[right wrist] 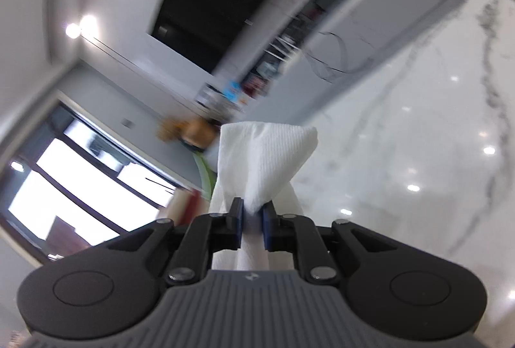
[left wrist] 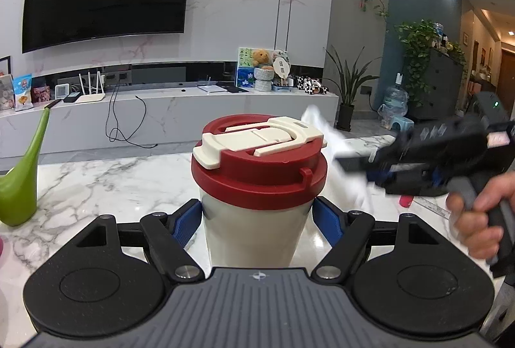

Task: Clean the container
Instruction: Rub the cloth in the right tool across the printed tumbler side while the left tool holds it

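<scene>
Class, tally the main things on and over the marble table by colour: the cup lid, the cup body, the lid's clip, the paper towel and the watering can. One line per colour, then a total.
Red: 1, the cup lid
White or cream: 3, the cup body, the lid's clip, the paper towel
Green: 1, the watering can
Total: 5

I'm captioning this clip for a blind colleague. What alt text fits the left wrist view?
A white cup with a red lid stands on a marble table, gripped between the blue pads of the left gripper. From the right, a hand-held right gripper brings a white paper towel beside the lid.
</scene>
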{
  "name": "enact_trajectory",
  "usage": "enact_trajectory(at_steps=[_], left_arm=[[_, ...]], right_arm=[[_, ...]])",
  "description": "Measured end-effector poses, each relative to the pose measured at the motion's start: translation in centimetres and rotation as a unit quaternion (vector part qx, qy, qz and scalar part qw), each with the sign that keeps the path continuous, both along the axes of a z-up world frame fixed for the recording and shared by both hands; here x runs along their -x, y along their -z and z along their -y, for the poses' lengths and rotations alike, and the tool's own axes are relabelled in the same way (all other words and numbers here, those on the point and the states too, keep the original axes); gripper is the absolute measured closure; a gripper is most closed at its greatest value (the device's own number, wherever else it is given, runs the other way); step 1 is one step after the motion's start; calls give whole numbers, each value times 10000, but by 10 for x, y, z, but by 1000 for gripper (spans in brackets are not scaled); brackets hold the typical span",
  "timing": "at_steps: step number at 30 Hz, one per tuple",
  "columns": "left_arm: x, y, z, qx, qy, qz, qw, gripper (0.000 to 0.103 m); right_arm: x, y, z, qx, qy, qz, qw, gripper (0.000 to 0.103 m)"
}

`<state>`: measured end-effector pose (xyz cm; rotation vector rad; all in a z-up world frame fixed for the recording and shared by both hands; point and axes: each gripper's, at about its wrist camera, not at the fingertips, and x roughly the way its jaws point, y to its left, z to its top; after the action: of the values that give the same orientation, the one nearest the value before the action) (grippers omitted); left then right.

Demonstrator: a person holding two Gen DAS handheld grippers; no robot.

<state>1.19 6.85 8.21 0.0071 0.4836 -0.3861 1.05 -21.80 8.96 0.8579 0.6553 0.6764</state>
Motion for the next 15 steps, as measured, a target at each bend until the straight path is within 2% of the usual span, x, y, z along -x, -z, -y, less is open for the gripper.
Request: enact_trajectory(at_steps=[2,5,12,15], left_arm=[[-1,0,-1,11,34,-10,10000,29],[-2,0,-2,20,58,-16,10000,29],[-2,1,-1,11,46,10,10000,29],[2,3,5,16,35,20,10000,29]], right_arm=[[2,-5,-2,-175,-101,143,9997,88],[2,-6,-10,-141,-227,190,9995,88],[2,7,-27,4,-225,-152,9996,87],[3,15,-32,218,-227,-348,9989,87]])
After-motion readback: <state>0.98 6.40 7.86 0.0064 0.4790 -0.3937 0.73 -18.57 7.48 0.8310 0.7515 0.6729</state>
